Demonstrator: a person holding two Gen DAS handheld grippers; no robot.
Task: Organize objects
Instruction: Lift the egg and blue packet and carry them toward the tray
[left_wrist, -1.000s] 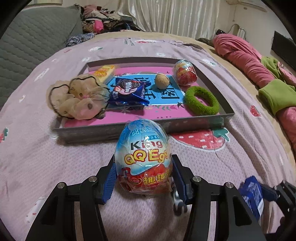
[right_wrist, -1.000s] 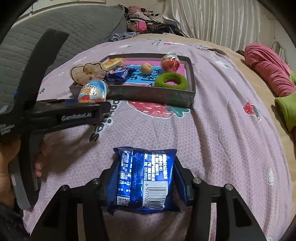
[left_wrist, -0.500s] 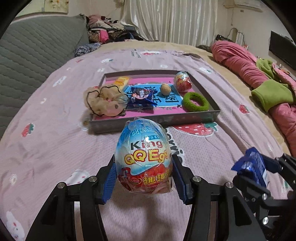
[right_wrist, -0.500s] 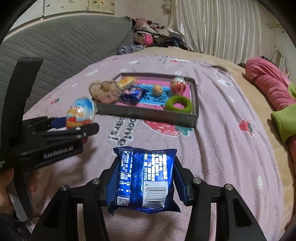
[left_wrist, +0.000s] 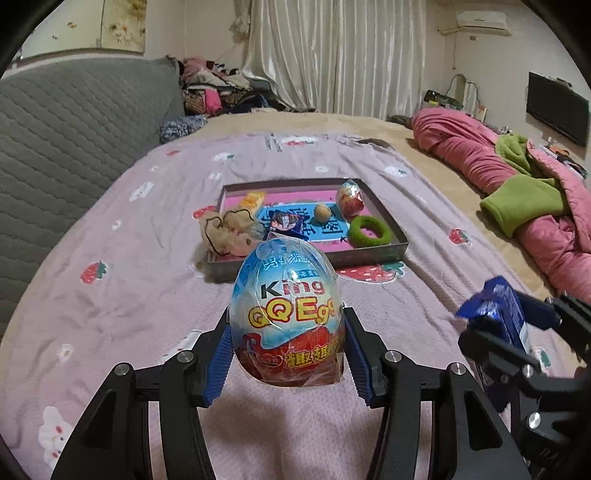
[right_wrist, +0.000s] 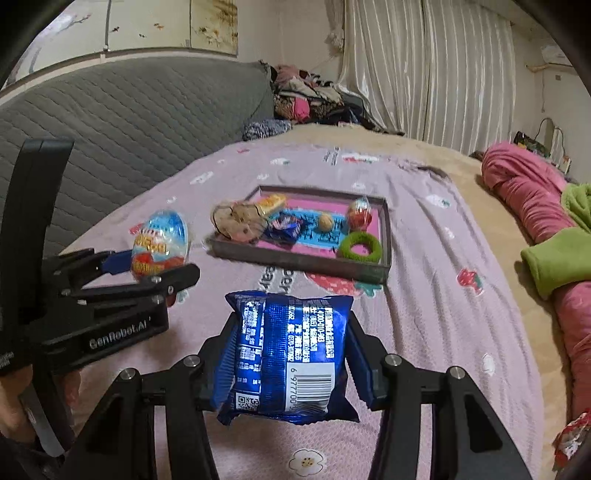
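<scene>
Between the left gripper's (left_wrist: 287, 350) blue pads, a wrapped egg (left_wrist: 287, 317) is showing pale blue over red, with yellow lettering. The right gripper (right_wrist: 286, 363) is framing a shiny dark blue snack packet (right_wrist: 288, 354) bearing white print. Beyond both, a grey-walled tray (left_wrist: 384, 221) is displaying a pink-and-blue floor, and the bedspread (left_wrist: 129, 295) is wearing mauve with strawberries.

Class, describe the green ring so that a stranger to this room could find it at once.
Look at the shallow grey tray on the purple bedspread. The green ring lies in its near right corner, in front of the red wrapped egg. It alone is fuzzy, green and has a hole.
</scene>
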